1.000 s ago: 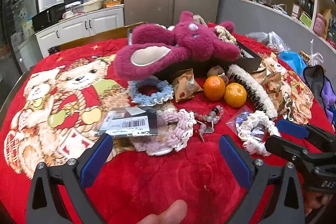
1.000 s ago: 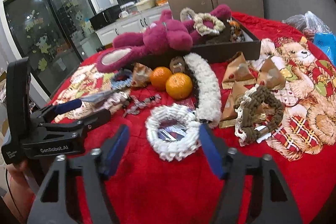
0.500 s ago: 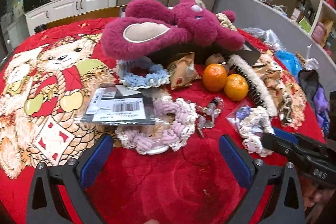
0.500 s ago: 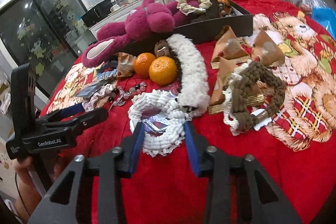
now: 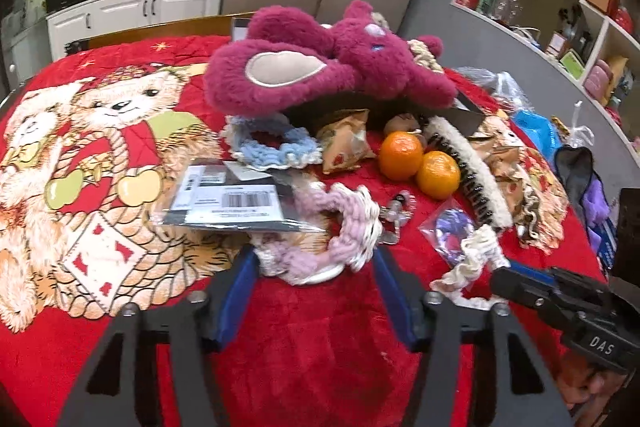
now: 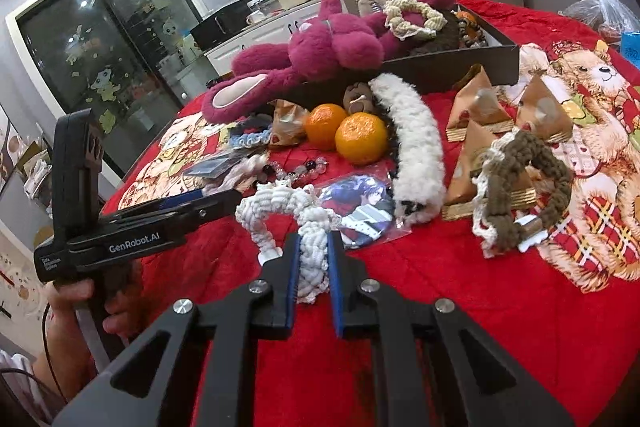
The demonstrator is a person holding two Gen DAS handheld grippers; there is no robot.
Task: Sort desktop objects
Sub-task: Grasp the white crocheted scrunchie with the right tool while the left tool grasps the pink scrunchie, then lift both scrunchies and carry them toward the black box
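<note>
1. The white braided ring [image 6: 298, 223] lies on the red tabletop [image 6: 440, 307] at 6 o'clock of the two oranges [image 6: 360, 143], partly over a round badge in a clear bag [image 6: 360, 207].
2. The right claw [image 6: 312, 267] has just closed and now pinches the ring's near edge, its pads tight on the cord.
3. The left claw [image 5: 316, 283] has just been narrowing around the pink braided ring [image 5: 332, 239]; its blue pads stand at either side, and contact is unclear.
4. Good practice, I judge: lift the white ring straight up so the bagged badge stays behind.
5. The dark box [image 6: 460, 67] at 12 o'clock, already crowded by a magenta plush toy [image 6: 320, 51], looks the likely destination.
</note>
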